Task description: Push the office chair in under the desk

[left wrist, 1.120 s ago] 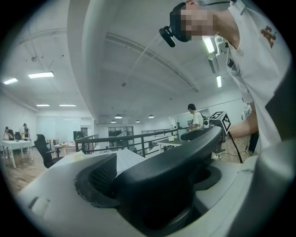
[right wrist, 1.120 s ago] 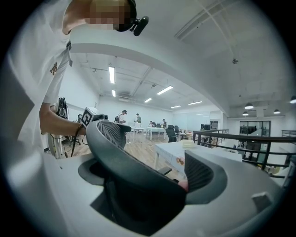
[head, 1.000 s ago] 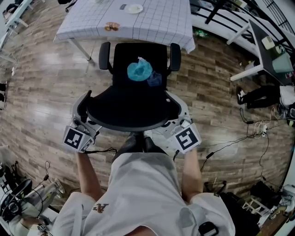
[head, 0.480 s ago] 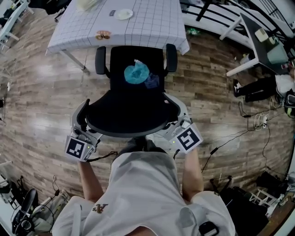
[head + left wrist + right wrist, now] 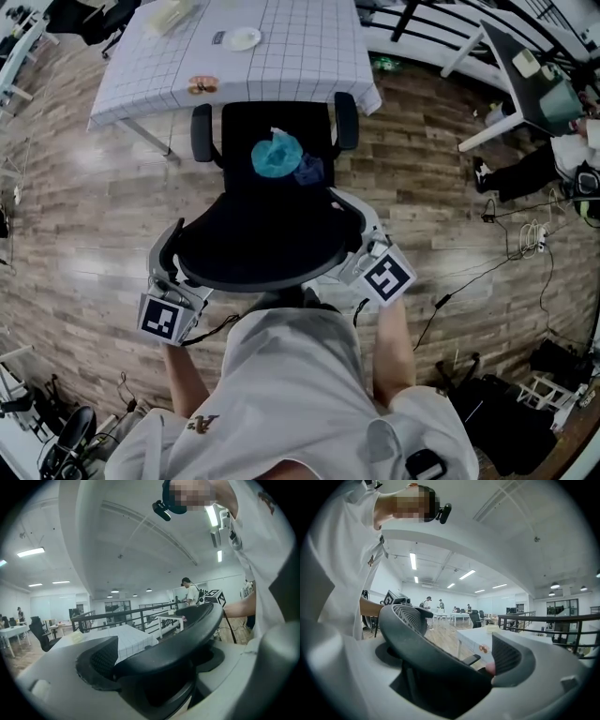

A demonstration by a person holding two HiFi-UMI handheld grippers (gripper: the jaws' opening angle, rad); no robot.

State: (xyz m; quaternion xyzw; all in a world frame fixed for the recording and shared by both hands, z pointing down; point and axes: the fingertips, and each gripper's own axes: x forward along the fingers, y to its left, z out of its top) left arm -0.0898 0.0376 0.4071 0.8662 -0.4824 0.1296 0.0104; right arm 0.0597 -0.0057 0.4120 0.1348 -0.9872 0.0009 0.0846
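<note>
The black office chair (image 5: 272,131) faces the desk (image 5: 309,56), which has a white checked cloth; the seat front is at the desk's edge. A teal bundle (image 5: 277,155) lies on the seat. My left gripper (image 5: 171,267) holds the left end of the curved backrest (image 5: 262,239). In the left gripper view the backrest rim (image 5: 187,634) runs between the jaws of the left gripper (image 5: 178,667) and presses on the pad. My right gripper (image 5: 361,234) is at the backrest's right end. Its jaws are opening, with the mesh rim (image 5: 408,625) still between the jaws of the right gripper (image 5: 436,667).
A small plate (image 5: 243,38) and other small items lie on the desk. Another desk (image 5: 525,75) stands at the right, with a dark bag (image 5: 525,178) below it. Cables (image 5: 487,272) trail over the wooden floor at the right. Gear is piled at both lower corners.
The chair has rolled toward the desk and its seat front now meets the cloth's edge. Both grippers stayed at the backrest's ends; the left one sits lower in the view.
</note>
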